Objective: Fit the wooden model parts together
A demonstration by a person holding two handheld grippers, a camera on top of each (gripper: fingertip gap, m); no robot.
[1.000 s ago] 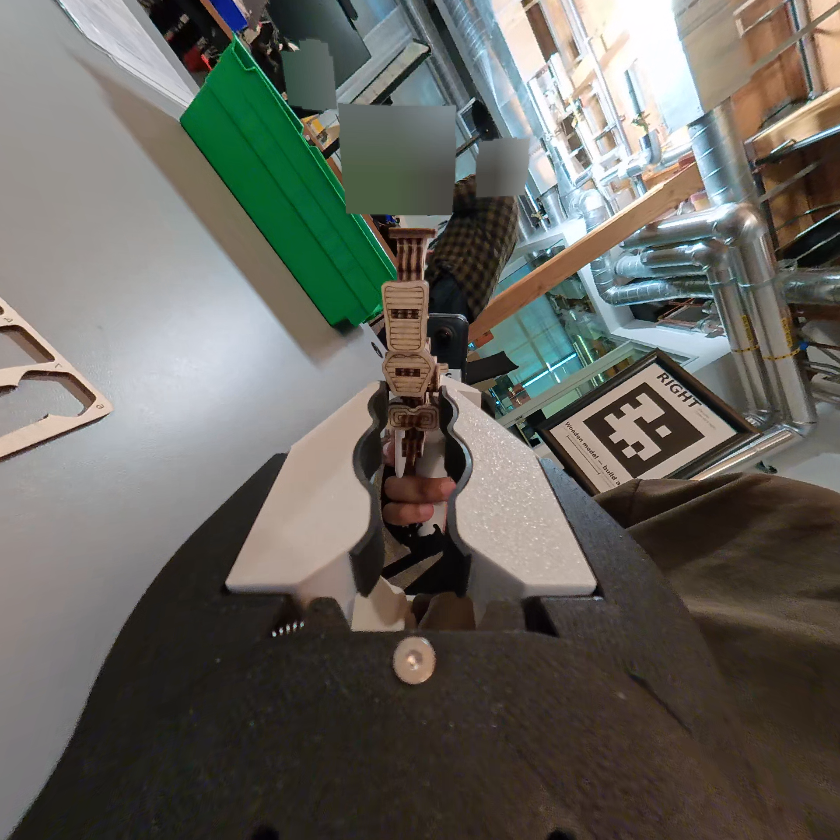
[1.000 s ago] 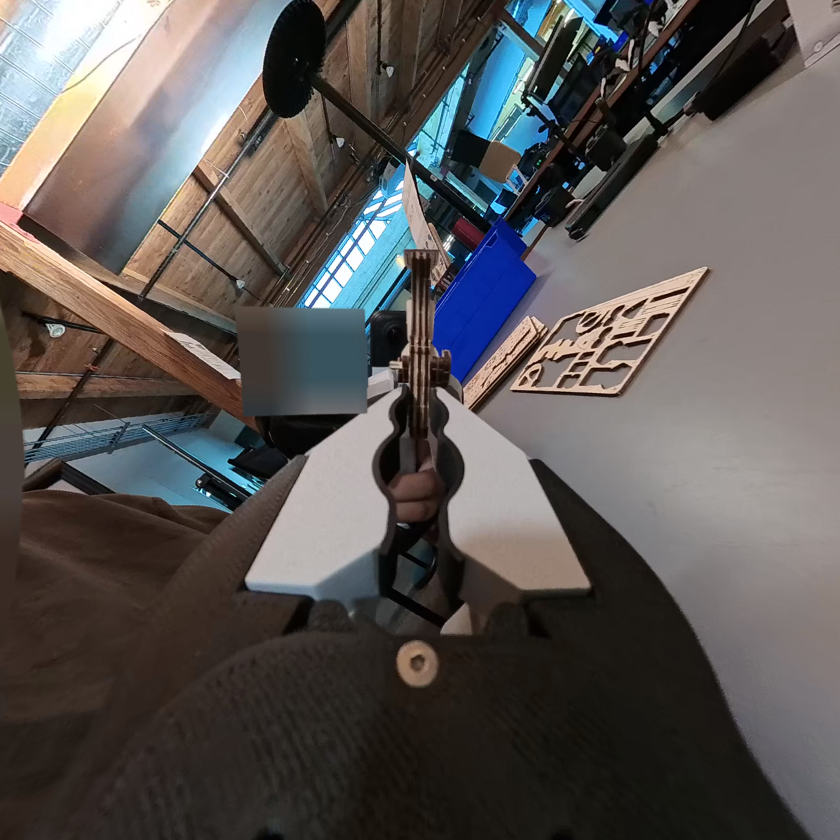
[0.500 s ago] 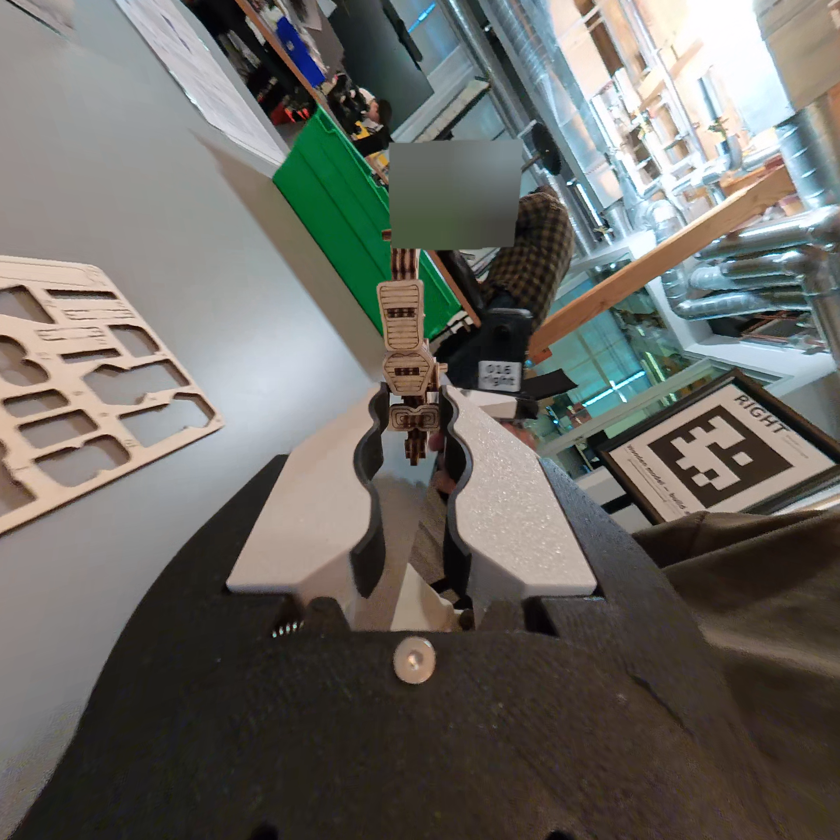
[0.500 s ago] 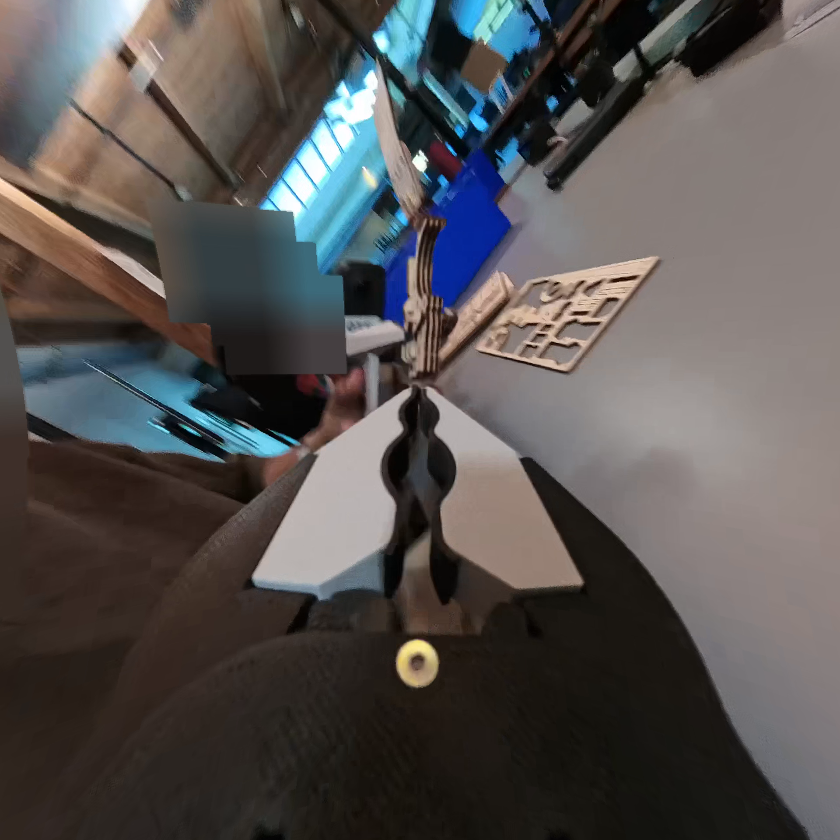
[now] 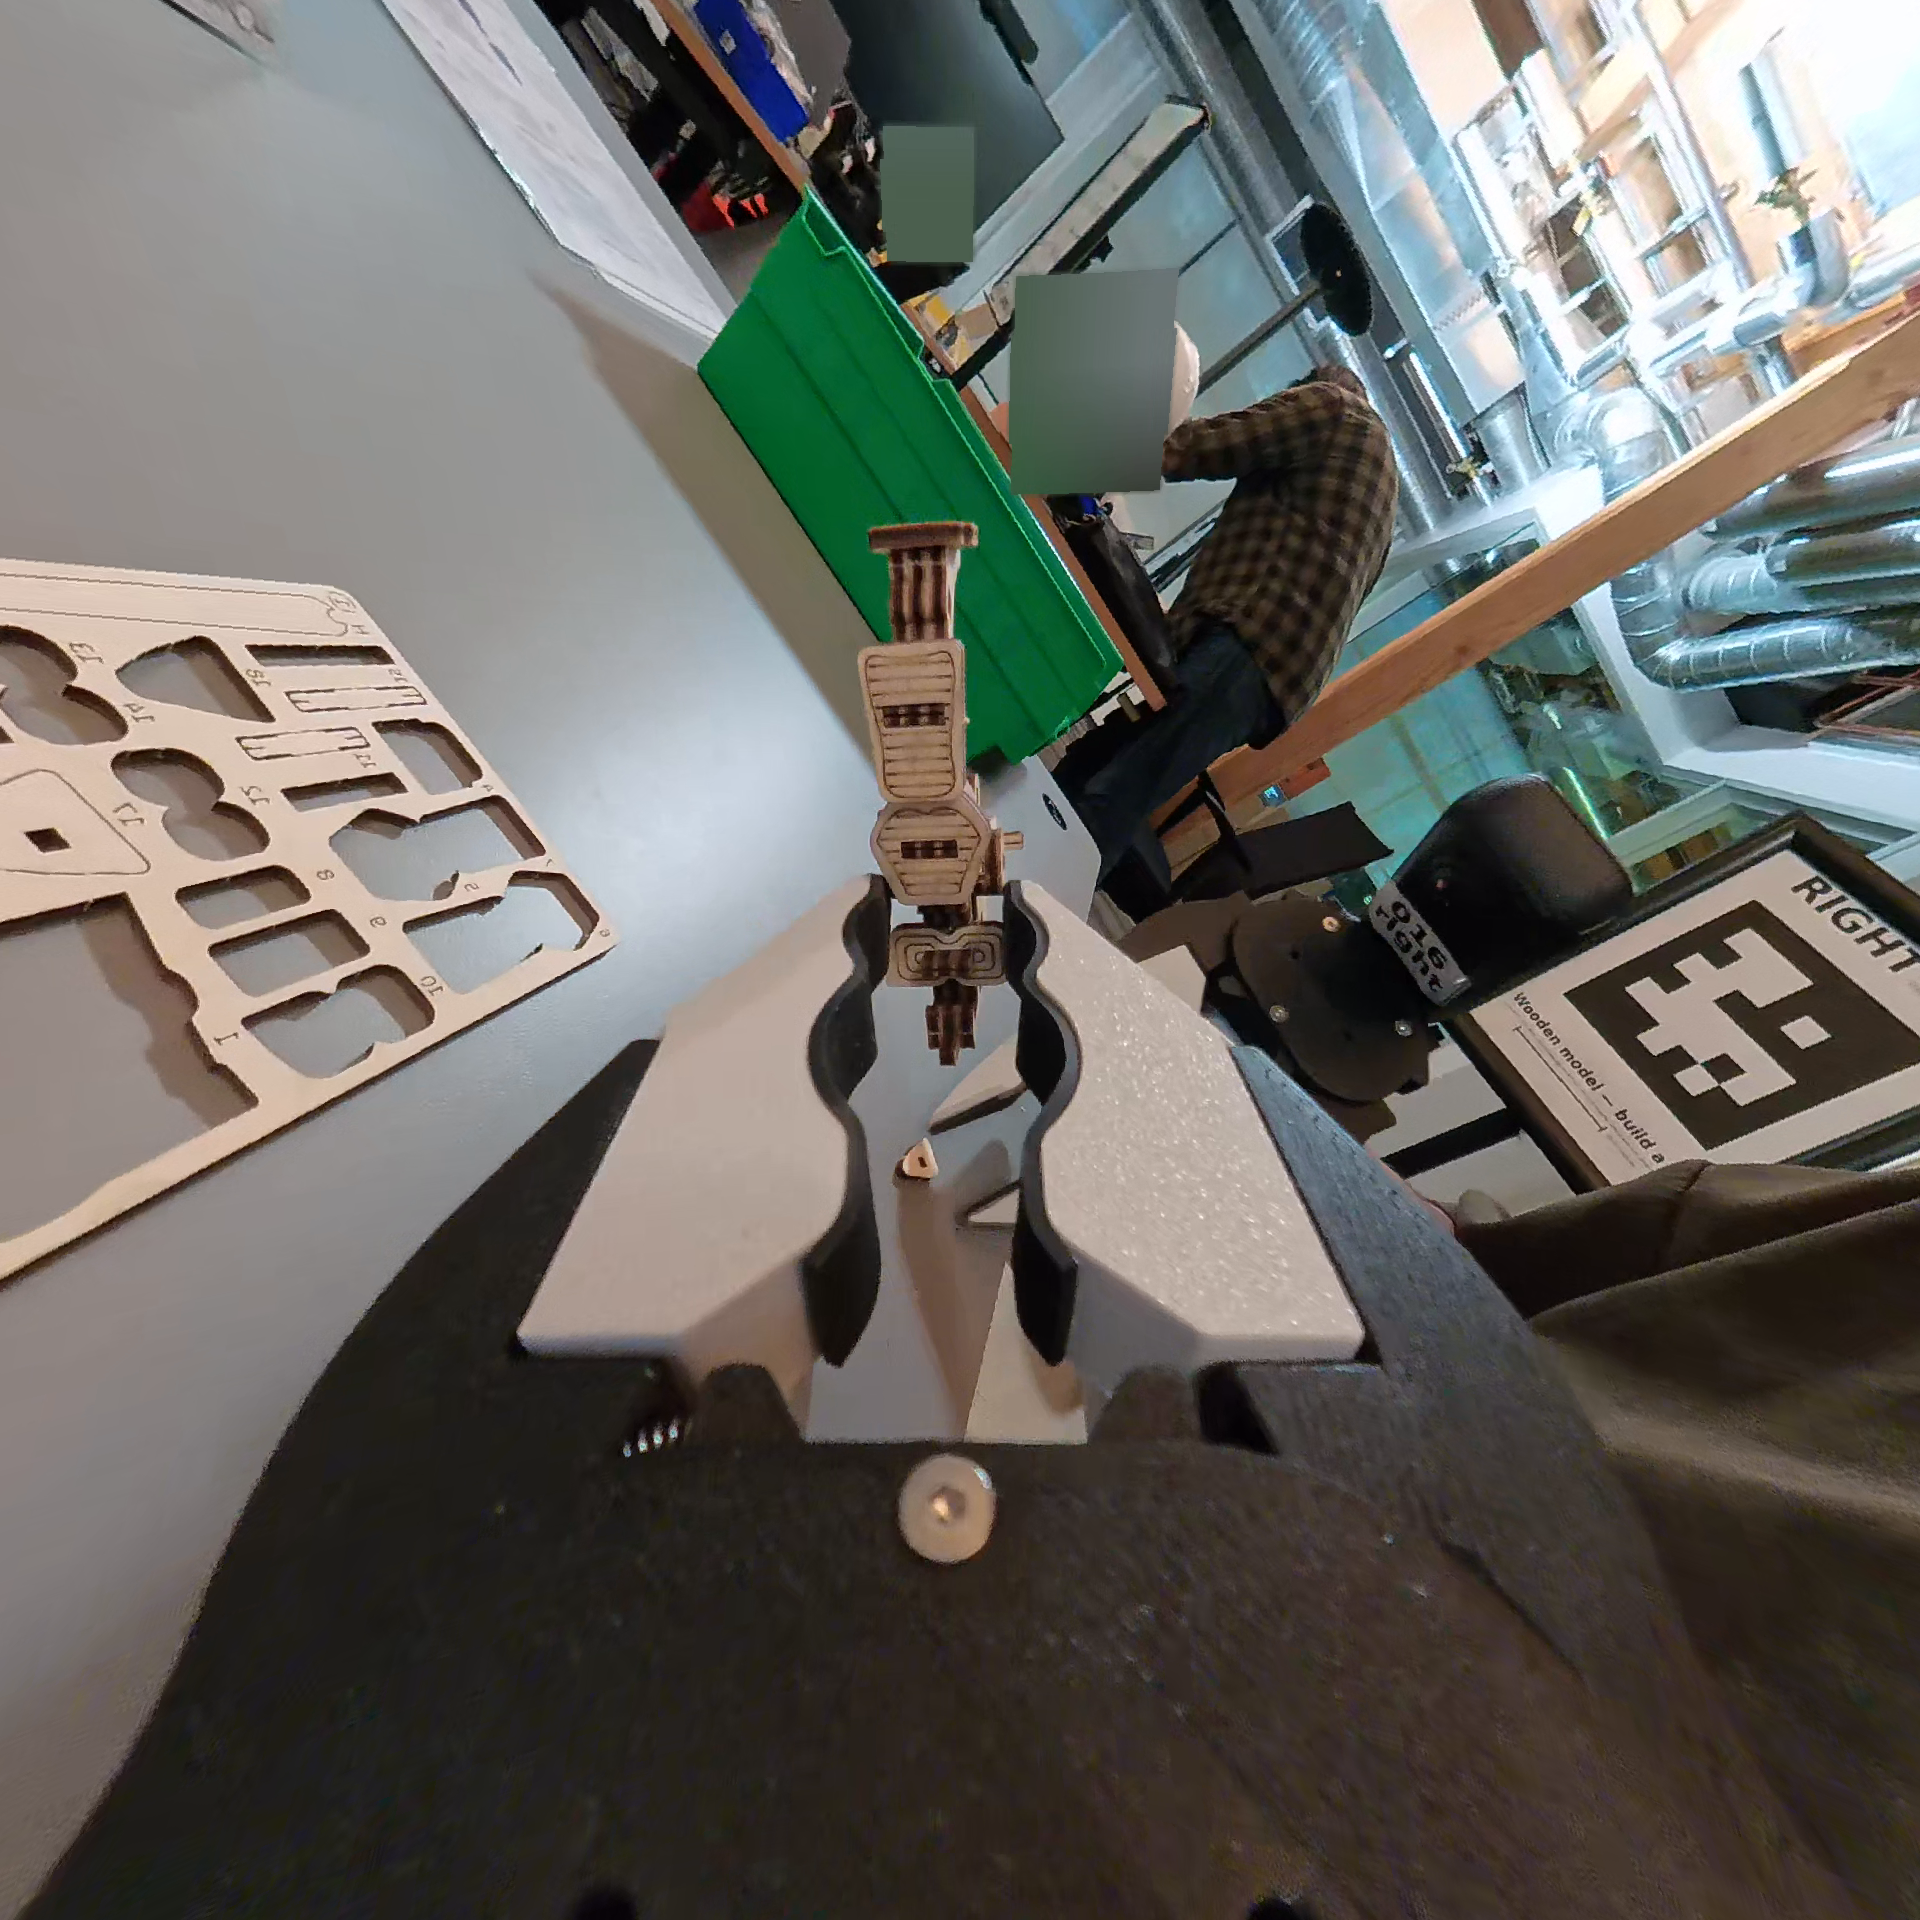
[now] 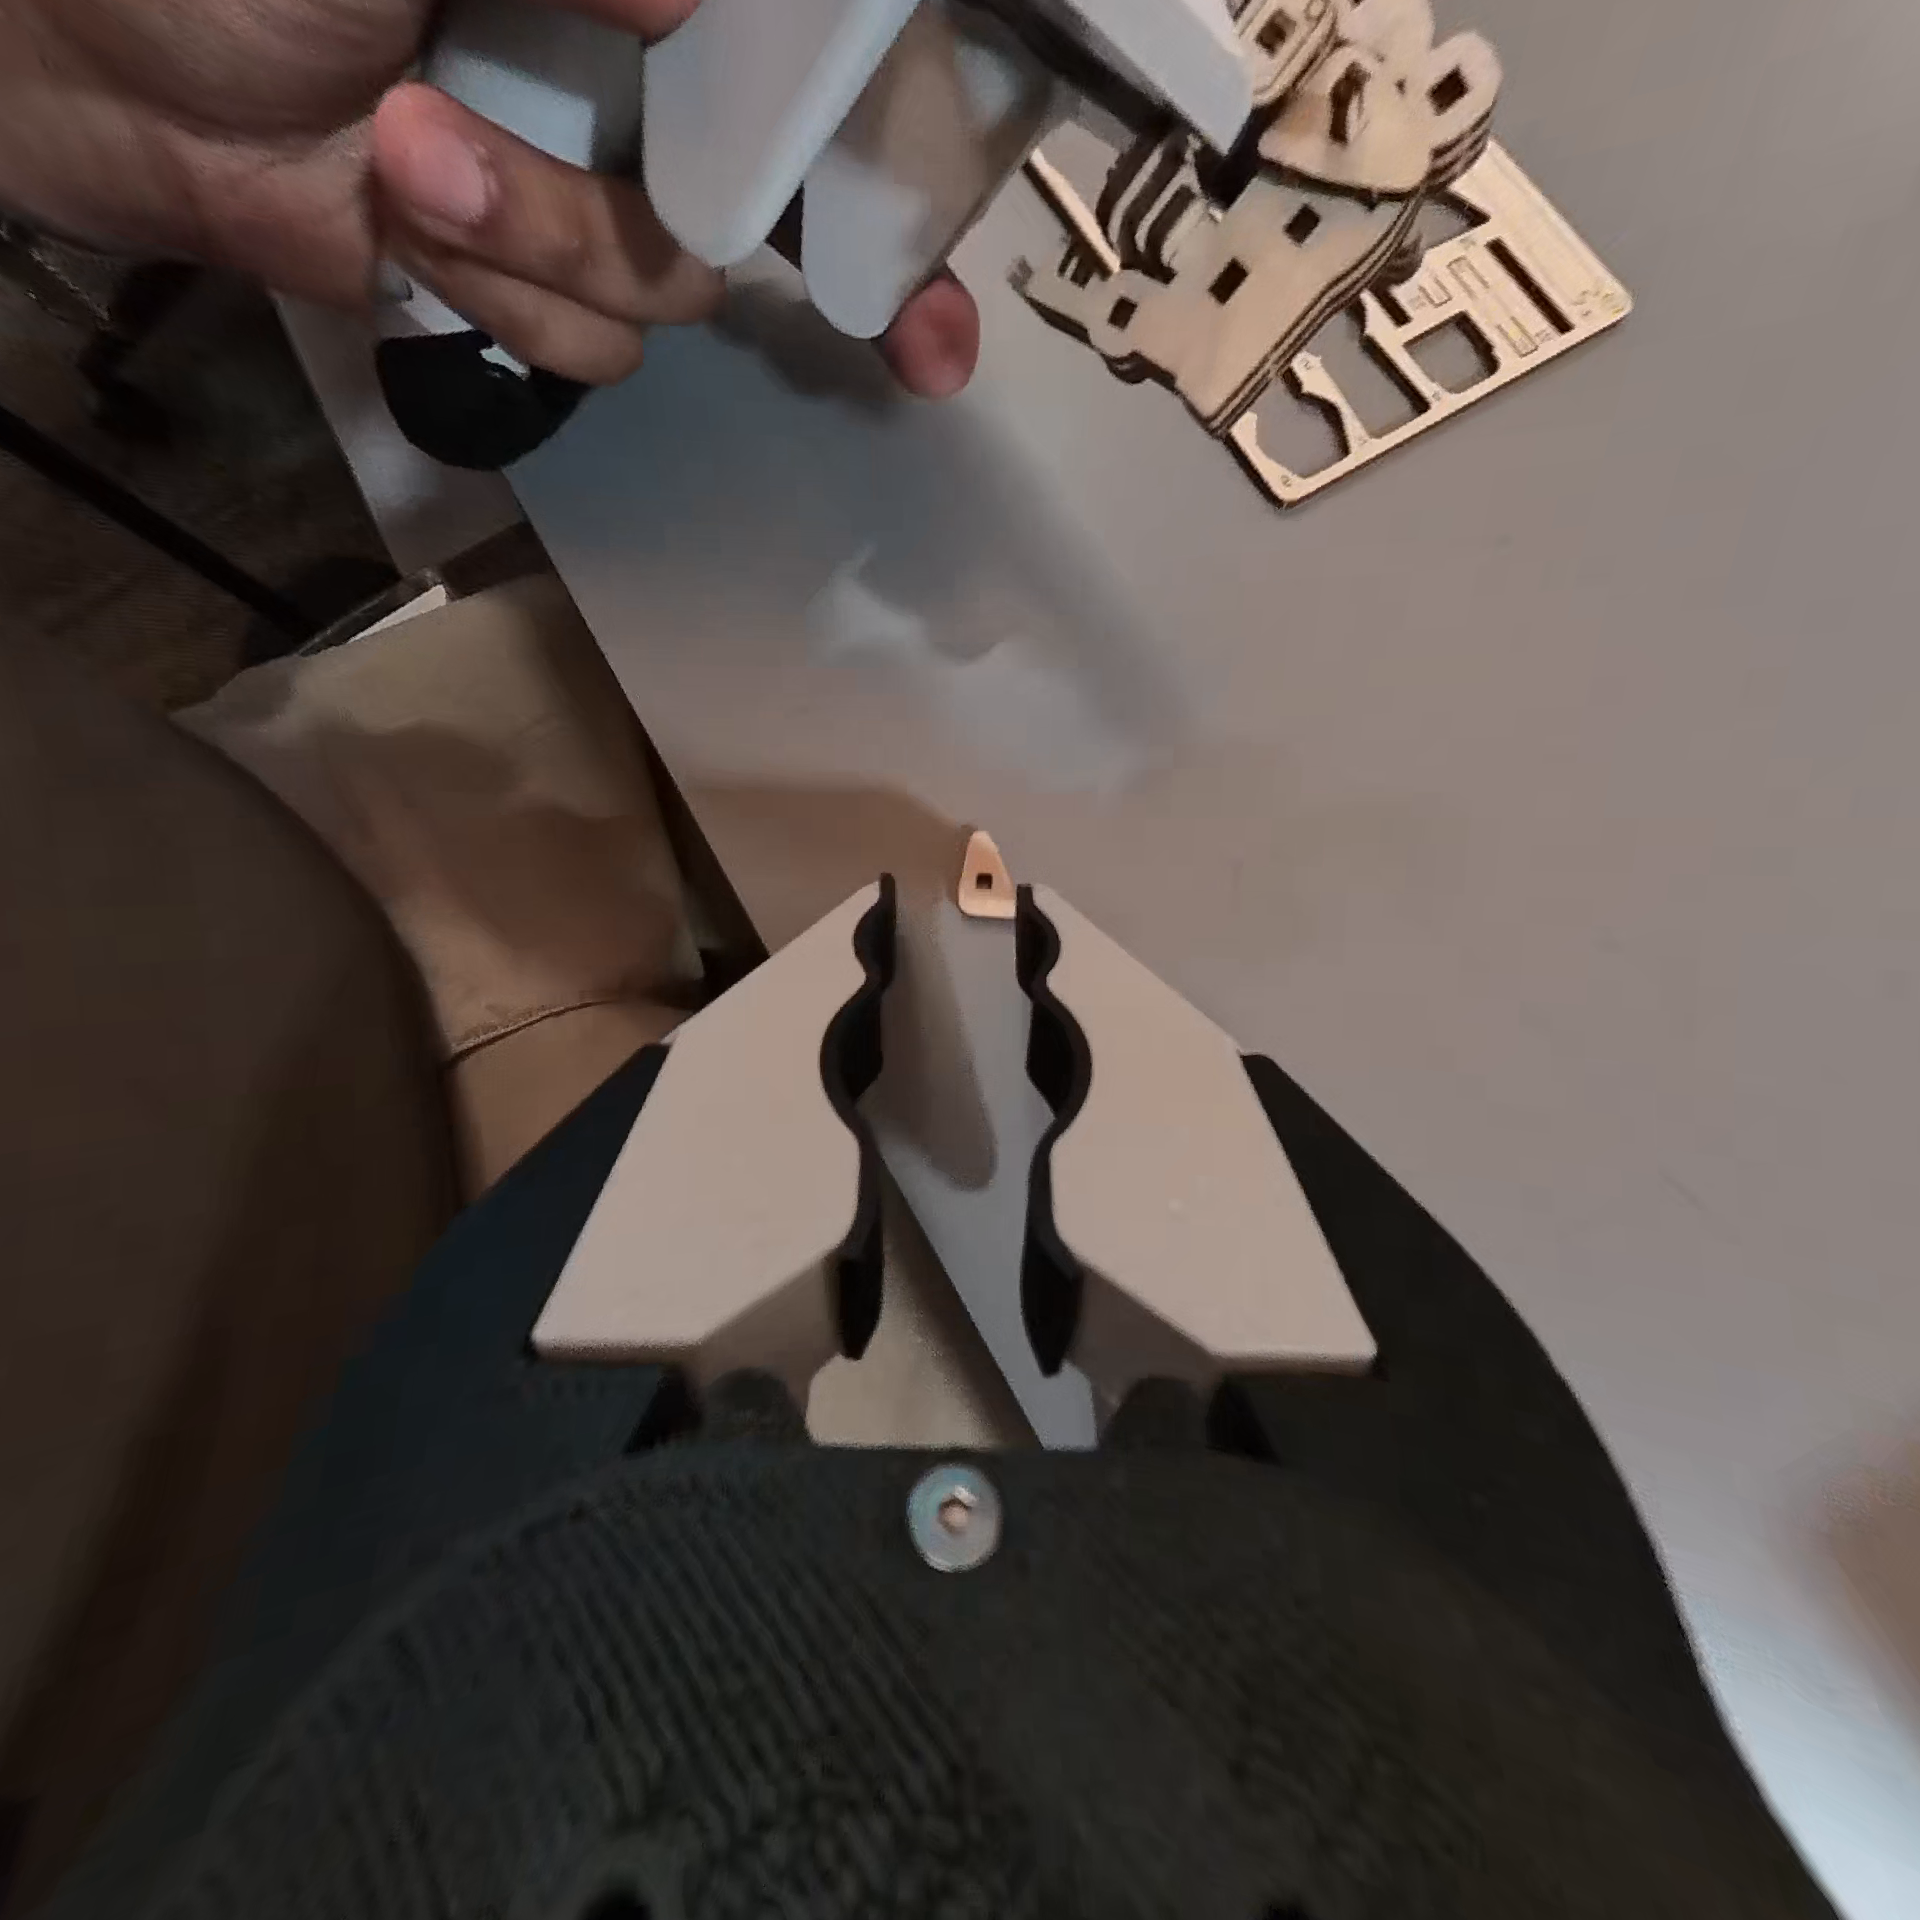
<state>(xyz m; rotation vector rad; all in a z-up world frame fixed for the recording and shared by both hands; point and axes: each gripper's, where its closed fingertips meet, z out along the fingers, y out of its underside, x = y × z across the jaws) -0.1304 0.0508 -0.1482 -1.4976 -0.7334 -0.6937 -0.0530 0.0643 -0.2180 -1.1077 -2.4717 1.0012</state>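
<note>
My left gripper (image 5: 940,904) is shut on the wooden model (image 5: 920,769), a layered plywood assembly that stands up from the fingertips above the grey table (image 5: 312,364). In the right wrist view the model (image 6: 1340,208) hangs at the top, held by the left gripper's fingers (image 6: 1122,52) and a hand (image 6: 312,135). My right gripper (image 6: 956,899) is open and empty and points down at the table. A small tan triangular piece (image 6: 985,883) with a square hole lies just ahead of its right fingertip. That piece also shows in the left wrist view (image 5: 916,1158).
A punched-out plywood sheet (image 5: 260,883) lies flat on the table at the left; it also shows under the model (image 6: 1475,343). A green bin (image 5: 904,499) stands at the table's far edge. A framed marker sign (image 5: 1714,997) stands at the right. A person sits beyond. My right fingertips sit around 11 cm from my left ones.
My right gripper let go of the model, swung down to the table and opened beside the small triangular piece. My left gripper still holds the model and has turned toward the table.
</note>
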